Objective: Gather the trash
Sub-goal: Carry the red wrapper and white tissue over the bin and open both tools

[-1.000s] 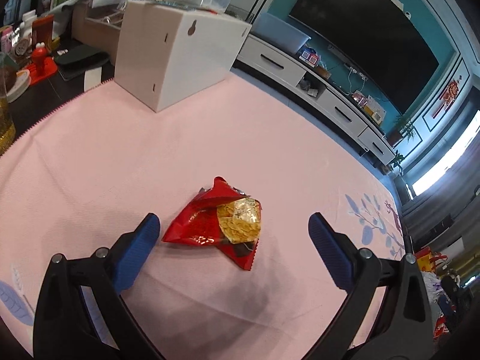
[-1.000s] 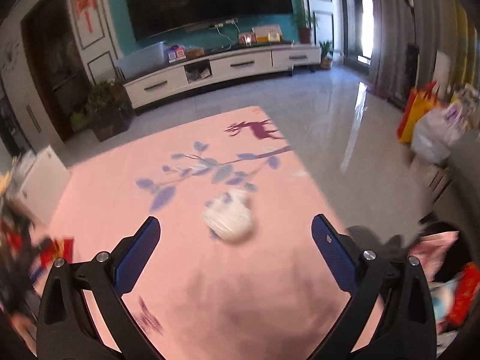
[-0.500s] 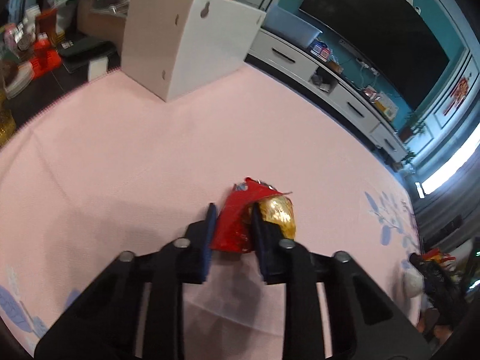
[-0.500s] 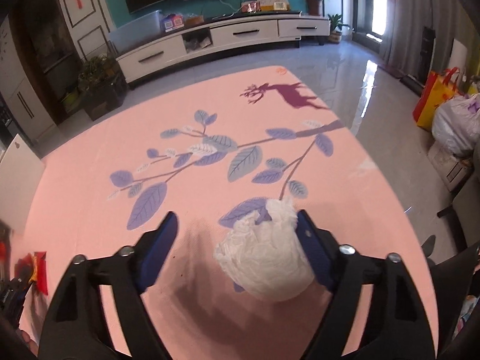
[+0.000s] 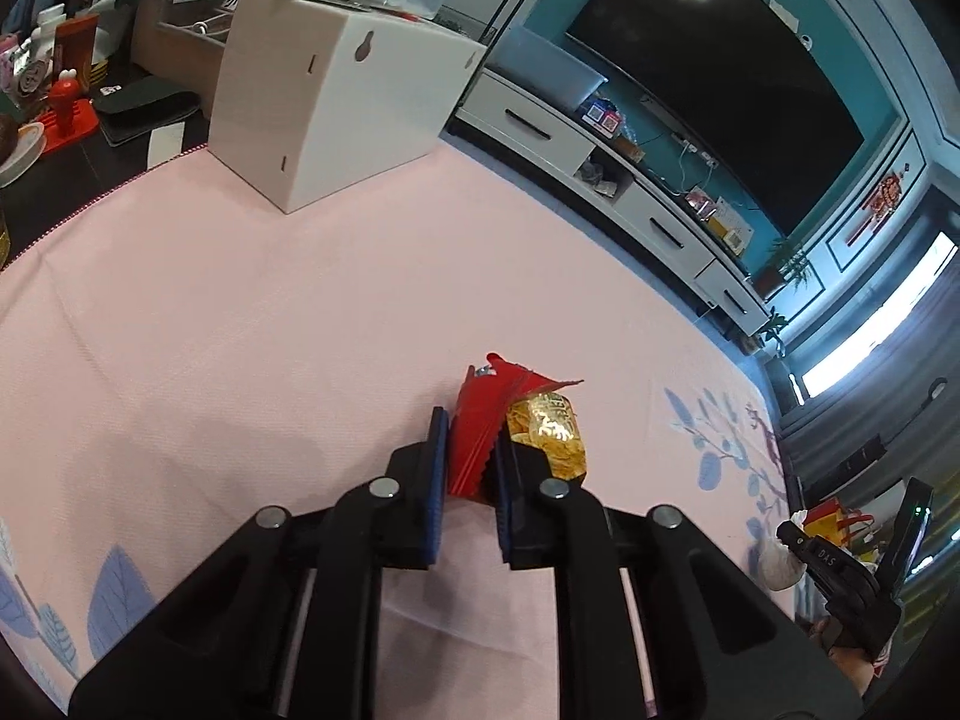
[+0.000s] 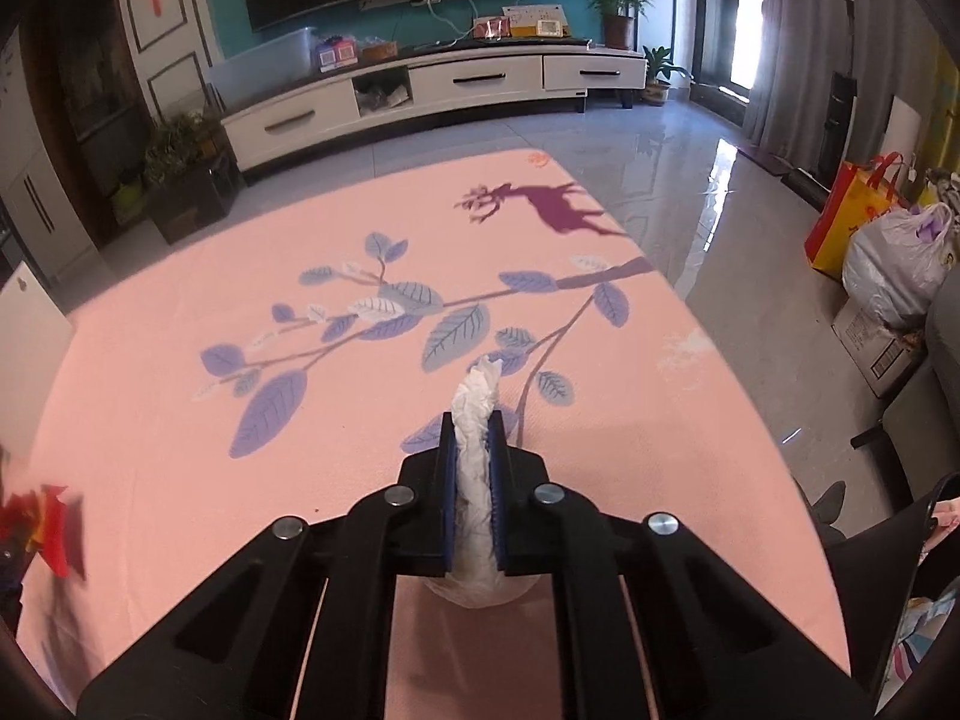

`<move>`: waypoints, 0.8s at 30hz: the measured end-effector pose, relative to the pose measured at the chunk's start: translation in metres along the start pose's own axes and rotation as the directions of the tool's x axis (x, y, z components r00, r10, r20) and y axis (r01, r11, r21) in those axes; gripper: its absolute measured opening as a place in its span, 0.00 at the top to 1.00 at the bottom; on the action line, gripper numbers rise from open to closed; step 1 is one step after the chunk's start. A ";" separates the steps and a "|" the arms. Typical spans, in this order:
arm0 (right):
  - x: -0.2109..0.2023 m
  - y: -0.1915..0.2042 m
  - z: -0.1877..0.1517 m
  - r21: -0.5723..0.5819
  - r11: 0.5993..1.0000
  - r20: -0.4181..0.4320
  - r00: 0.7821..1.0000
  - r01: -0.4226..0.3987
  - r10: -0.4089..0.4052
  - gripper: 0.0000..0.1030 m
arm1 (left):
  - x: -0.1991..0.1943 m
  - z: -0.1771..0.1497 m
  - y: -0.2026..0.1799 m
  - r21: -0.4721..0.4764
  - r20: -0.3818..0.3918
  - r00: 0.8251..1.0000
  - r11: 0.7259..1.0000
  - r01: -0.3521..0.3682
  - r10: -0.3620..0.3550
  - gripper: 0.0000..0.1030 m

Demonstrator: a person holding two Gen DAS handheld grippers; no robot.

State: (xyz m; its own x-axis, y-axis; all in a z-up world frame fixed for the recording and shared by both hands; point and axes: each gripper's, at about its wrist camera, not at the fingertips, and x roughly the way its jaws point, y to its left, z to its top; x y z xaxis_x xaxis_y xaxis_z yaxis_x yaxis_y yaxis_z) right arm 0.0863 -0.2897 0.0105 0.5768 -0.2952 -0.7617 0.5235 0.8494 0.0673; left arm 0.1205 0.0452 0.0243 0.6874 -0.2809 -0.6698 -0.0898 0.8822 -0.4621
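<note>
My left gripper (image 5: 471, 429) is shut on a red and gold snack wrapper (image 5: 486, 420), which sticks out ahead of the fingers over the pink tablecloth (image 5: 270, 300). My right gripper (image 6: 471, 429) is shut on a crumpled white tissue wad (image 6: 477, 402), squeezed flat between the pads and bulging below them. The tissue and the right gripper also show in the left wrist view (image 5: 780, 564) at the far right edge. The red wrapper shows blurred in the right wrist view (image 6: 51, 525) at the left edge.
A white box (image 5: 336, 96) stands at the far end of the table, with clutter behind it. Beyond the table are a white TV cabinet (image 6: 420, 90) and a shiny floor. Bags (image 6: 888, 252) stand on the floor at the right.
Both grippers went from open to shut: the left closed on the snack wrapper, the right came down over the tissue and closed on it. Both items now look lifted slightly.
</note>
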 end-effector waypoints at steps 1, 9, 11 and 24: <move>-0.010 -0.001 0.001 0.005 1.000 0.019 1.000 -0.007 0.007 0.90 | -0.001 -0.001 -0.004 0.009 -0.002 1.000 1.000 0.001 -0.001 0.86; -0.089 -0.024 -0.019 -0.031 1.000 0.113 0.994 -0.007 0.010 0.90 | -0.036 -0.024 -0.057 0.147 -0.004 0.998 0.987 0.065 -0.065 0.86; -0.108 -0.038 -0.024 -0.034 0.999 0.125 0.992 0.018 -0.014 0.90 | -0.053 -0.034 -0.078 0.181 0.002 0.995 0.978 0.102 -0.105 0.86; -0.244 -0.180 -0.067 0.190 0.982 0.296 0.952 0.017 -0.073 0.90 | -0.151 -0.120 -0.212 0.434 -0.036 0.946 0.847 0.306 -0.323 0.86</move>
State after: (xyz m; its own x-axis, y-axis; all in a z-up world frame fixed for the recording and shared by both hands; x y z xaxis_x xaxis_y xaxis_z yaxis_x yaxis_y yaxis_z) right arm -0.1908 -0.3414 0.1413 0.6964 -0.4729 -0.5397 0.6425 0.7459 0.1755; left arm -0.0508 -0.1444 0.1537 0.6530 -0.5645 -0.5048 0.4476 0.8254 -0.3440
